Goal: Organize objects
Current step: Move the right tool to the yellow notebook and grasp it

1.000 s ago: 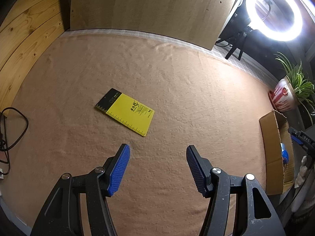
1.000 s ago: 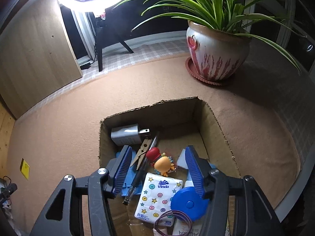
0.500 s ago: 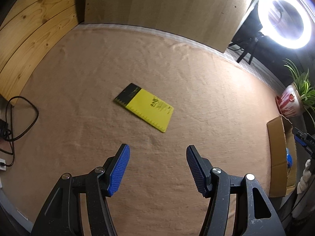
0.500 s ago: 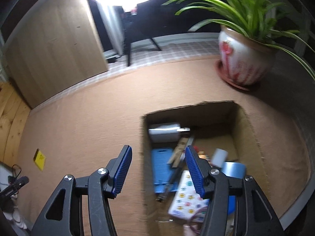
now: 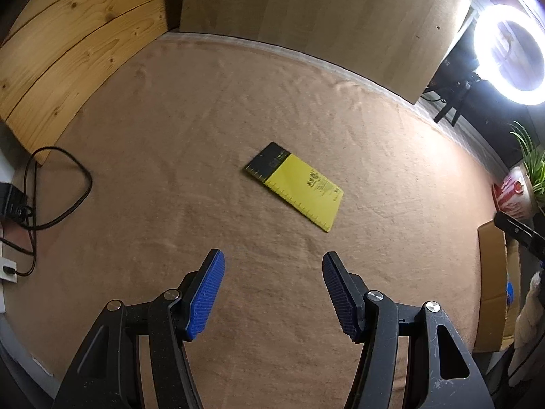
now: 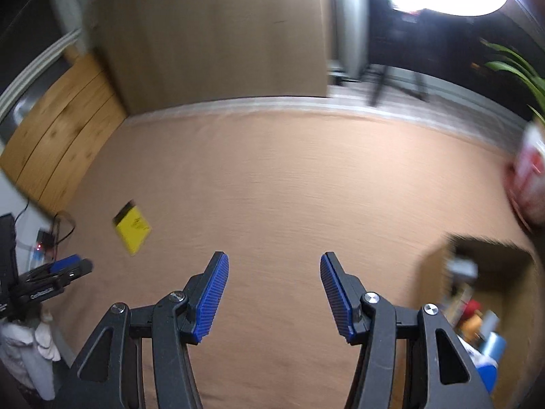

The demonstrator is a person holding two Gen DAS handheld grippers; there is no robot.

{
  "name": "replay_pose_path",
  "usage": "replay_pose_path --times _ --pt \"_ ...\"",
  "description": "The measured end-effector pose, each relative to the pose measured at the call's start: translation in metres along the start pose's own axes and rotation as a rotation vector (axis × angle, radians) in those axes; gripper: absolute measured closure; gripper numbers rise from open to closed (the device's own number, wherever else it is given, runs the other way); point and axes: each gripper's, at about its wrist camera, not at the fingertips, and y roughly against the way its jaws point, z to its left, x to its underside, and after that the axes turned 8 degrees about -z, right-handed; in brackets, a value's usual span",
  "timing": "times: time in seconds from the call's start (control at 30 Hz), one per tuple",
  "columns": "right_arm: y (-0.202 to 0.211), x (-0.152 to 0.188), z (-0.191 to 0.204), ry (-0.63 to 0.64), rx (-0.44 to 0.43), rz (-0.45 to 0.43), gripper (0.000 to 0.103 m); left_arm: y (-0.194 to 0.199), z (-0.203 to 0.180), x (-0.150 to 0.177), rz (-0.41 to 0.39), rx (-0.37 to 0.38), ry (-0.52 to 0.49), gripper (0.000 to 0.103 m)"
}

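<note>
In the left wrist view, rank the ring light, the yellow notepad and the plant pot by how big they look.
1. Yellow notepad and ring light: look alike, and fisheye distortion makes it unsure.
2. Plant pot: smallest, partly cut off.

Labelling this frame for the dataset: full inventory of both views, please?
notepad: 1, yellow with black top strip, flat on the cloth, ahead of the left claw
cloth: 1, tan, covers the work surface
cardboard box: 1, brown, open, at the right edge; blurred items inside, including something red and something blue
plant pot: 1, white and red, green leaves, beyond the box
ring light: 1, white, lit, far right on a dark stand
wood panels: light boards along the far and left sides
cable: 1, black, looped at the left edge
left claw: 1, black with blue pads, open, empty
right claw: 1, black with blue pads, open, empty
</note>
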Motion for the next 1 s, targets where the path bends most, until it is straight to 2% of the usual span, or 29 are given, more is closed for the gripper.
replay_pose_path --times 0.27,0.43,0.63,1.0 --pt "-0.051 -0.024 0.078 0.188 -0.163 0.078 0.051 0.012 0.027 0.013 0.000 -0.015 0.048 0.040" --pt "-0.092 -0.032 0.112 0.232 -0.246 0.151 0.051 0.025 0.048 0.023 -0.006 -0.023 0.079 0.040" --pt "-0.133 -0.035 0.151 0.280 -0.261 0.215 0.051 0.036 0.064 0.030 -0.015 -0.029 0.107 0.040" --pt "-0.172 -0.037 0.169 0.275 -0.287 0.300 0.051 0.047 0.080 0.039 -0.027 -0.052 0.148 0.040"
